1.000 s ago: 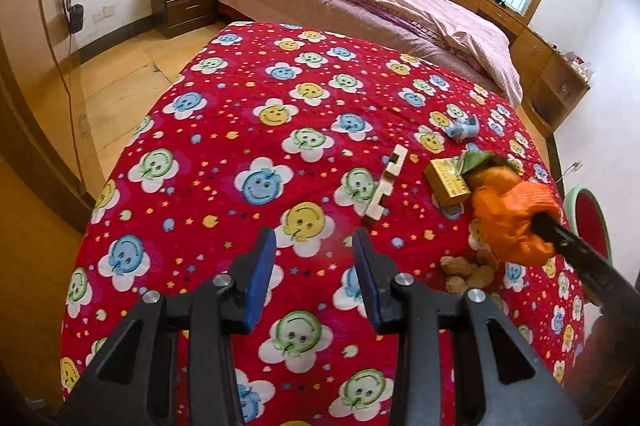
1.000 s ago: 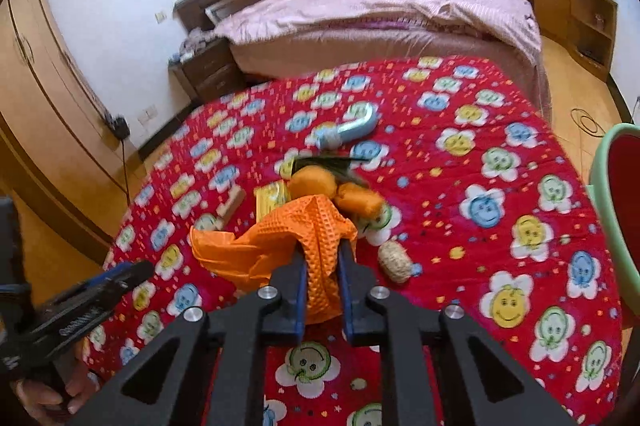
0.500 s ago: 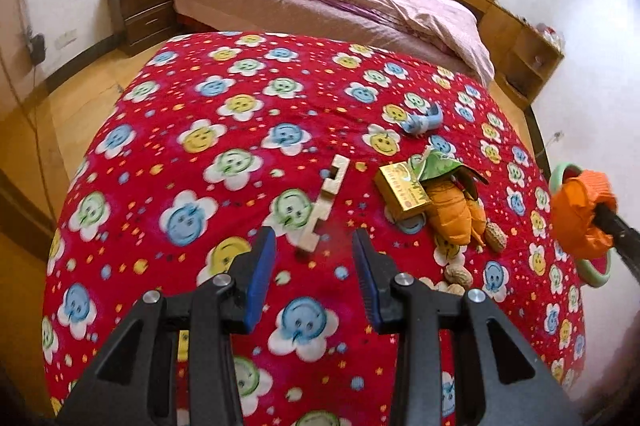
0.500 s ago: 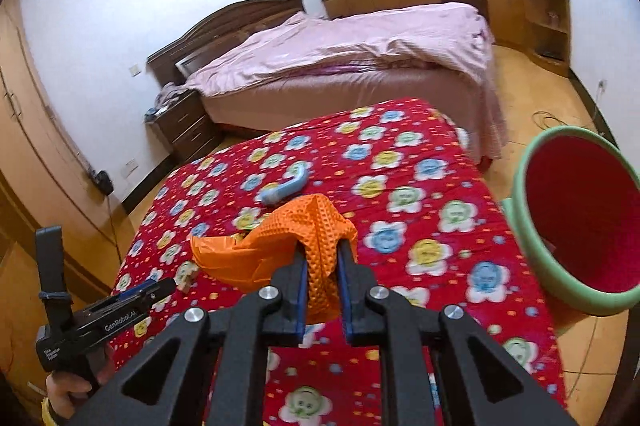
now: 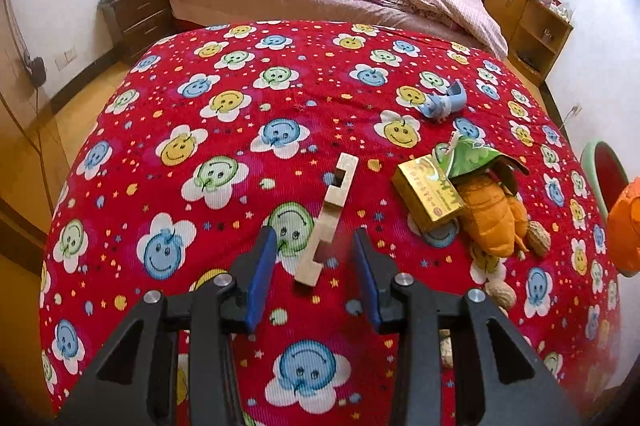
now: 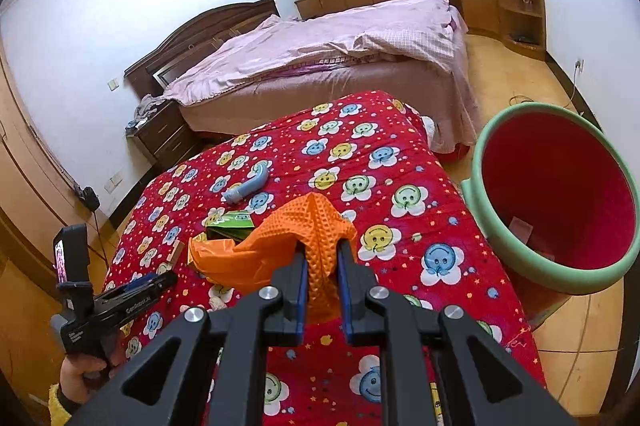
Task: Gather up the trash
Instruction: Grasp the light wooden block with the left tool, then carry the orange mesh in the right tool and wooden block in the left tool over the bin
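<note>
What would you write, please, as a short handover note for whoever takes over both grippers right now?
Right gripper: shut on the orange mesh bag, held above the quilt, beside the green bin.
Left gripper: open, lined up on the wooden block, not touching it.
Still on the quilt: gold box, green wrapper, orange peel, peanuts, blue tube.
Done: bag lifted; the bin already holds scraps.
Left: drop the bag in, then collect everything else.

Wooden piece [image 5: 329, 222] left of box [image 5: 427, 192]; bin [image 6: 554, 200] beside table [image 6: 400, 154]
</note>
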